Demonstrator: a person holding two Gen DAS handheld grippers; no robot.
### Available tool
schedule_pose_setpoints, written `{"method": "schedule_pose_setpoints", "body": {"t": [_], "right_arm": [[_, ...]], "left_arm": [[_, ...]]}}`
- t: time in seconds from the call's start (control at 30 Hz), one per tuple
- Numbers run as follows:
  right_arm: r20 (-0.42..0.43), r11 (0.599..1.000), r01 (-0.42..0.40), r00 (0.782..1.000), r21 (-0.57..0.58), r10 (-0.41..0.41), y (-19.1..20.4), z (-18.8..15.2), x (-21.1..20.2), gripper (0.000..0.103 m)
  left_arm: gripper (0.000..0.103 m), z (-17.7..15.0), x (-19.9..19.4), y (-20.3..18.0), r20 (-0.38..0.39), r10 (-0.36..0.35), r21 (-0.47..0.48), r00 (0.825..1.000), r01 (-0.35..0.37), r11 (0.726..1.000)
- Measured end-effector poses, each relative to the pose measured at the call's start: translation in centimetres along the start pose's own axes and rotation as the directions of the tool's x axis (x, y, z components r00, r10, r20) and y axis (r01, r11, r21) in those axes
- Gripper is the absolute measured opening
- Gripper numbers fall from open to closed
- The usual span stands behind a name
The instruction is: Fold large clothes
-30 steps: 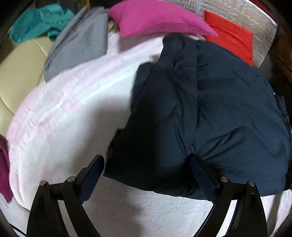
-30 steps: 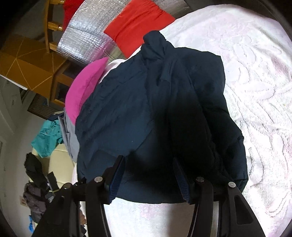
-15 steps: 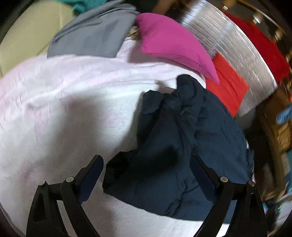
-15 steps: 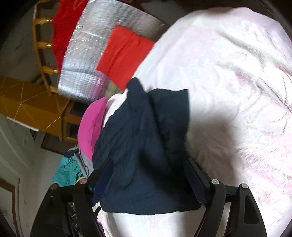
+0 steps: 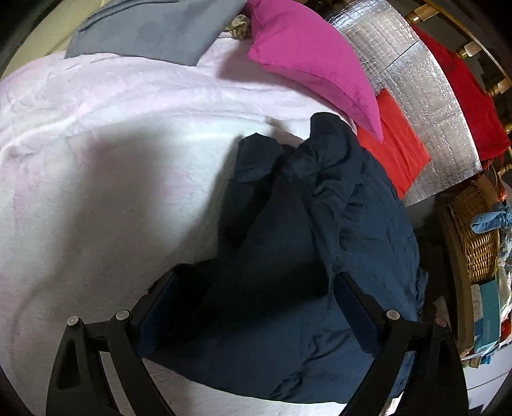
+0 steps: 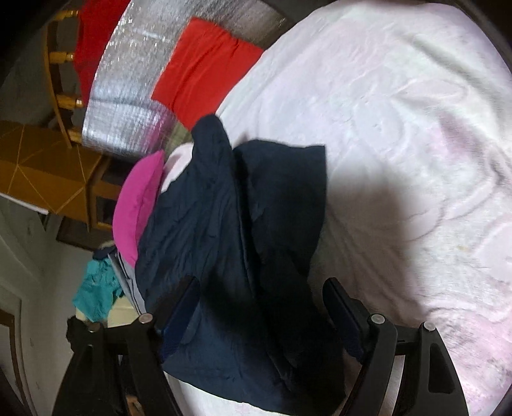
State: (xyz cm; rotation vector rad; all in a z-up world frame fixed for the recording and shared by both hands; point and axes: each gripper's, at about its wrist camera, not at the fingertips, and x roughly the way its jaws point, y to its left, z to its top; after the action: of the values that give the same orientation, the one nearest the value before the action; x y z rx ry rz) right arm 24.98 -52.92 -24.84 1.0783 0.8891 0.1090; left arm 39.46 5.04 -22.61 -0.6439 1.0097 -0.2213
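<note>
A dark navy garment lies bunched and partly folded on a pale pink blanket. It also shows in the right wrist view. My left gripper is open, its jaws wide apart above the garment's near edge, holding nothing. My right gripper is open too, hovering over the garment's near end with its jaws on either side of a fold. Whether the fingers touch the cloth I cannot tell.
A magenta pillow, a grey cloth, a red cloth on silver foil, and a wicker basket at the bed's right edge. A teal garment and wooden furniture lie beyond.
Both grippers pulled back and up from the garment, then came a little closer again. The garment lies more bunched and narrower than a second ago. Both jaws stay open.
</note>
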Motion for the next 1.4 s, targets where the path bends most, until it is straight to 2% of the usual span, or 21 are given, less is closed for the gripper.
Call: {"method": "schedule_pose_setpoints", "body": {"t": [0.17, 0.4, 0.53, 0.6, 0.73, 0.93, 1.07, 1.2, 1.3, 1.4], "right_arm": [[-0.018, 0.999, 0.021, 1.0, -0.046, -0.022, 0.2, -0.2, 1.4, 0.084], [-0.007, 0.996, -0.023, 1.0, -0.081, 0.023, 0.5, -0.4, 2.1, 0.085], [0.004, 0.993, 0.003, 1.0, -0.121, -0.003, 1.7, -1.0, 2.8, 0.078], [0.006, 0.99, 0.017, 1.0, -0.142, -0.017, 2.3, -1.2, 3.0, 0.07], [0.029, 0.986, 0.039, 0.999, -0.16, -0.034, 3.0, -1.3, 2.7, 0.056], [0.101, 0.964, 0.107, 0.991, -0.244, -0.084, 5.2, -1.7, 1.9, 0.047], [0.165, 0.956, 0.098, 0.985, -0.275, -0.054, 6.3, -1.5, 0.4, 0.04], [0.226, 0.953, 0.089, 0.974, -0.288, -0.022, 6.8, -1.5, -1.1, 0.038], [0.24, 0.959, 0.099, 0.97, -0.264, -0.035, 6.2, -1.1, -1.1, 0.038], [0.194, 0.962, 0.151, 0.975, -0.227, -0.107, 4.8, -0.8, 0.3, 0.038]], "left_arm": [[0.097, -0.2, 0.6, -0.6, -0.006, 0.016, 0.029, 1.0, -0.016, 0.999], [0.097, -0.5, 1.0, -0.8, -0.011, 0.021, 0.039, 1.0, -0.021, 0.999], [0.097, -0.6, 1.1, -0.7, 0.0, 0.023, 0.026, 1.0, -0.023, 0.999], [0.091, -0.7, 0.9, -0.7, 0.015, 0.031, 0.019, 0.999, -0.031, 0.999], [0.071, -0.8, 0.4, -0.5, 0.048, 0.038, 0.007, 0.998, -0.038, 0.999], [0.049, -1.0, -0.6, -1.8, 0.118, 0.046, 0.055, 0.992, -0.053, 0.997], [0.038, -1.2, -1.5, -2.6, 0.148, 0.025, 0.071, 0.989, -0.035, 0.997], [0.037, -2.0, -2.5, -3.4, 0.155, -0.013, 0.089, 0.988, -0.001, 0.996], [0.037, -2.1, -1.9, -4.3, 0.15, 0.032, 0.127, 0.988, -0.052, 0.99], [0.051, -1.6, -0.8, -3.4, 0.109, 0.097, 0.086, 0.989, -0.106, 0.991]]}}
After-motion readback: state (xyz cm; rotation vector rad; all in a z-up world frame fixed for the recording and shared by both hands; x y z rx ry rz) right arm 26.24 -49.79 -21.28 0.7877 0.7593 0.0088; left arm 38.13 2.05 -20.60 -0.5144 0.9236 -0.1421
